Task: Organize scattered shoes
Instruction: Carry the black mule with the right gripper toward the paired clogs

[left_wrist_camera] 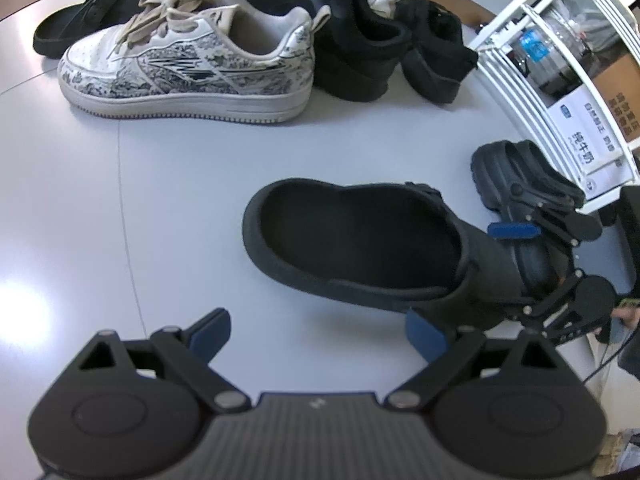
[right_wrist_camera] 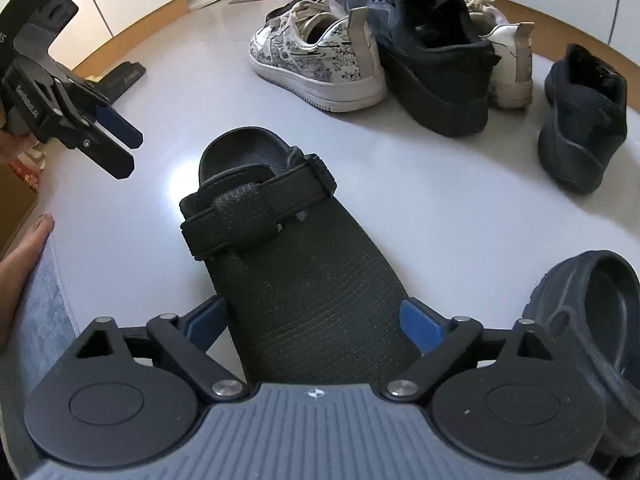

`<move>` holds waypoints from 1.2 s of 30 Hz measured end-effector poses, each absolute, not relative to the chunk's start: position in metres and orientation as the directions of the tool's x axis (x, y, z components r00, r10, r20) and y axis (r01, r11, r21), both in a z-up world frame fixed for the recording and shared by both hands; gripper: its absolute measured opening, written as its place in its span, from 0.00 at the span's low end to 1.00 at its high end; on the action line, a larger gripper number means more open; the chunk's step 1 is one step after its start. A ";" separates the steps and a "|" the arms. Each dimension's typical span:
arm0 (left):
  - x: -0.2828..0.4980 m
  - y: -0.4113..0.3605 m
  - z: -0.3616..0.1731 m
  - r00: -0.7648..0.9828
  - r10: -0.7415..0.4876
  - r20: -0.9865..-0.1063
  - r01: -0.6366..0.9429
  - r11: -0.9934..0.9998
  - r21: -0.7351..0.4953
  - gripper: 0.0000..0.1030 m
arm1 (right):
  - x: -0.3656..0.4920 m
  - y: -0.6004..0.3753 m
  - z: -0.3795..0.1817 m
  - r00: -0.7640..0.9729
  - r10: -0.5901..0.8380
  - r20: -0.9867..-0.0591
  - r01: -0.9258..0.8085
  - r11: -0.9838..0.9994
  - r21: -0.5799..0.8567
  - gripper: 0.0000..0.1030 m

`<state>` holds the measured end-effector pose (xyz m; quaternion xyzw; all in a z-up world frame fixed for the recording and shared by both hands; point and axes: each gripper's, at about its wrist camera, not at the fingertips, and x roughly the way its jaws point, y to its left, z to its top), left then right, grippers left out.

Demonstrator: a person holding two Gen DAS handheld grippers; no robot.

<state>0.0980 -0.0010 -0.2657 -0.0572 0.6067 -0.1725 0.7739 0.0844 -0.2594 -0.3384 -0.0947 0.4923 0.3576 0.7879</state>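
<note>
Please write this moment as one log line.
right gripper: closed on black clog toe | left gripper: open, empty | patterned sneaker: on table

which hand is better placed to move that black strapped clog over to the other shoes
Right. The right hand-held gripper already straddles the black clog's toe, fingers on both sides. The left hand-held gripper is open over bare table, beside the clog.

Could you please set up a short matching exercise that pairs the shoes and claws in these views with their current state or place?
1. black clog
2. patterned white sneaker
3. left claw
4. chunky black clog

a. open, holding nothing
b. beside the white rack
c. between the right claw's fingers
d. standing next to a black sneaker

Pairs: 1-c, 2-d, 3-a, 4-b
</note>
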 end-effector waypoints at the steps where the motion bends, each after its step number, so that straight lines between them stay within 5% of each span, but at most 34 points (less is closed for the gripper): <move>1: 0.098 -0.002 -0.265 0.204 -0.338 -0.919 0.200 0.933 -0.299 0.93 | 0.084 -0.258 -0.337 0.262 0.466 -0.845 -0.653 0.731 0.201 0.88; 12: 0.094 0.000 -0.269 0.198 -0.331 -0.923 0.192 0.936 -0.295 0.93 | 0.080 -0.253 -0.329 0.253 0.446 -0.858 -0.646 0.738 0.193 0.73; 24: 0.094 0.003 -0.268 0.197 -0.329 -0.924 0.186 0.937 -0.295 0.93 | 0.067 -0.249 -0.323 0.190 0.431 -0.882 -0.660 0.722 0.211 0.68; 26: 0.093 0.003 -0.268 0.197 -0.330 -0.923 0.186 0.937 -0.295 0.93 | 0.070 -0.249 -0.323 0.203 0.432 -0.879 -0.659 0.724 0.204 0.72; 29: 0.093 0.003 -0.267 0.198 -0.330 -0.923 0.184 0.937 -0.295 0.93 | 0.075 -0.248 -0.323 0.229 0.434 -0.871 -0.656 0.730 0.192 0.95; 36: 0.094 0.004 -0.268 0.198 -0.326 -0.924 0.179 0.939 -0.293 0.93 | 0.082 -0.233 -0.334 0.241 0.426 -0.872 -0.679 0.716 0.162 0.97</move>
